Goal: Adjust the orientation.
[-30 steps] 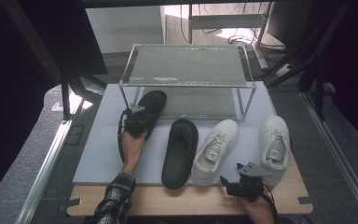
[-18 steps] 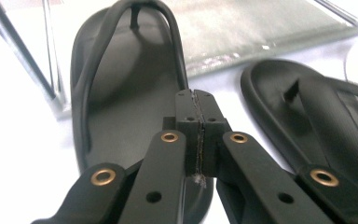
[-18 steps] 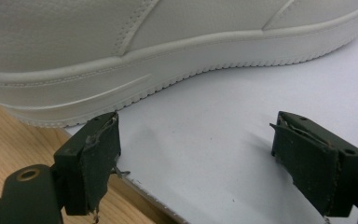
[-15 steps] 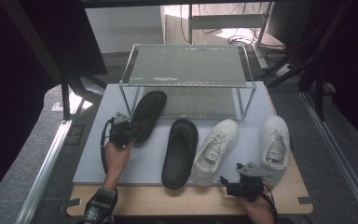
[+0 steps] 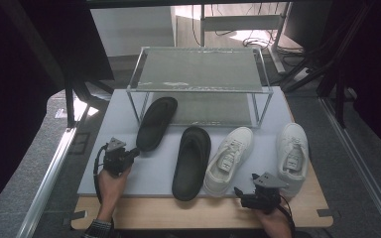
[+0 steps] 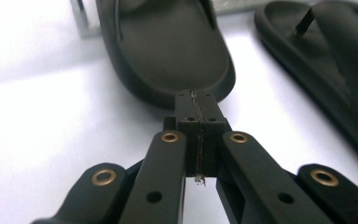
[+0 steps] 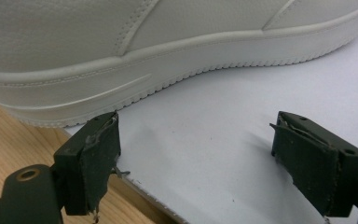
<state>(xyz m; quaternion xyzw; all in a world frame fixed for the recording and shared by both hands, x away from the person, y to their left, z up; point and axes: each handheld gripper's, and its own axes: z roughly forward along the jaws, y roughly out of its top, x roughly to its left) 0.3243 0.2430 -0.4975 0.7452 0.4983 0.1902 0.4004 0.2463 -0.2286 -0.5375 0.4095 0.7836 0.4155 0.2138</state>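
Left gripper [image 5: 131, 153] pressed together, nothing between jaws, just short of black slipper [image 5: 156, 123] heel; slipper lies at one o'clock from it on white mat [image 5: 129, 116]. Right gripper [image 7: 196, 161] spread, beside white sneaker [image 7: 121, 51].

Two black sandals [image 5: 156, 123] and white sneakers [image 5: 229, 158] (on a pale grey mat [image 5: 129, 163]).

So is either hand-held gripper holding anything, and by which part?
Nothing is held. The left hand-held gripper is shut empty just short of the black slipper's heel; the right hand-held gripper is open beside a white sneaker.
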